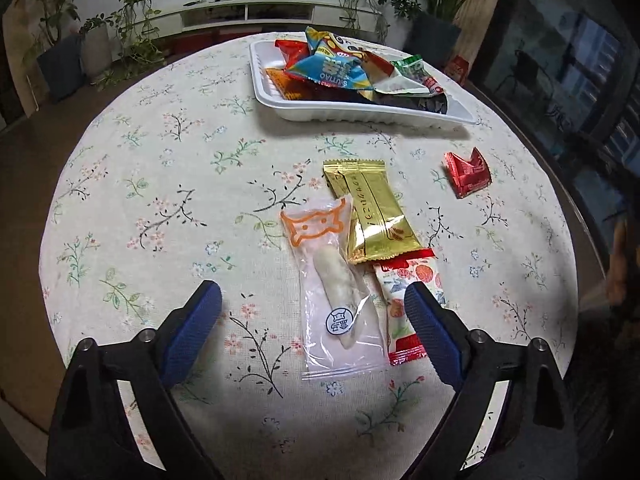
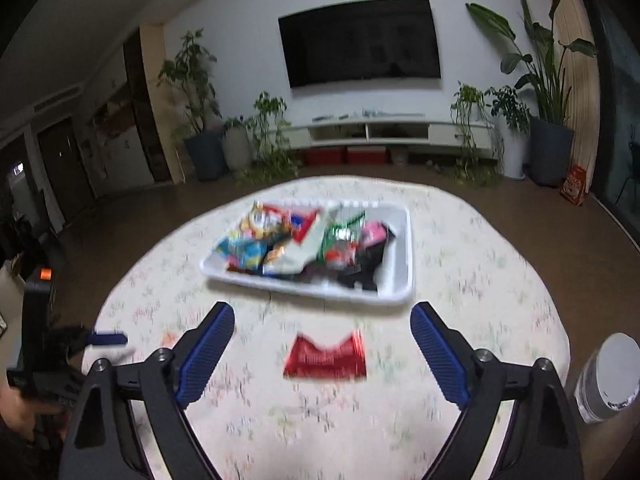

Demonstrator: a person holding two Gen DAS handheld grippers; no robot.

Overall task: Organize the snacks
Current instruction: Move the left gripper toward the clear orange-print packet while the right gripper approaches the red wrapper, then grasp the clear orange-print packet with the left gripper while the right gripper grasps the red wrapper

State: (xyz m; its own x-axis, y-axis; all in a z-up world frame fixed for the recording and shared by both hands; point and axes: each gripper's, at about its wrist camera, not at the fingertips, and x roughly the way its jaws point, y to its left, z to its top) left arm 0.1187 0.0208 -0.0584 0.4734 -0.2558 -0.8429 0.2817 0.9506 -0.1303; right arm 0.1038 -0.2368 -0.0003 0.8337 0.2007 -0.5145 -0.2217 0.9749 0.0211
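Both grippers are hanging wide open, nothing held. Left gripper (image 1: 312, 300) is sitting over the loose pile on the worktop (image 1: 160, 160): clear sausage packet (image 1: 336, 292) is lying right between its fingers, nearer the right one, long axis running roughly 11-to-5, cat-print end pointing away toward 11. Gold bar (image 1: 370, 216) is lying touching its right edge, about the same axis, just further out at 12-to-1. Red-and-white pack (image 1: 404, 308) is partly tucked under the gold bar and half hidden behind the right finger. Red wrapper (image 1: 467, 174) is sitting apart at 2 in the left view; in the right view, blurred, the red wrapper (image 2: 326, 356) is lying dead centre between the right gripper (image 2: 322, 334) fingers, long axis 9-to-3, notched edge facing 12. White tray (image 2: 400, 276) is already piled with snacks at 12, just beyond. My read: right takes the wrapper, left takes the sausage packet; left probably needs a wrist twist to close across the packet's short side. White jar (image 2: 608, 376) is standing at 3 off the right gripper.
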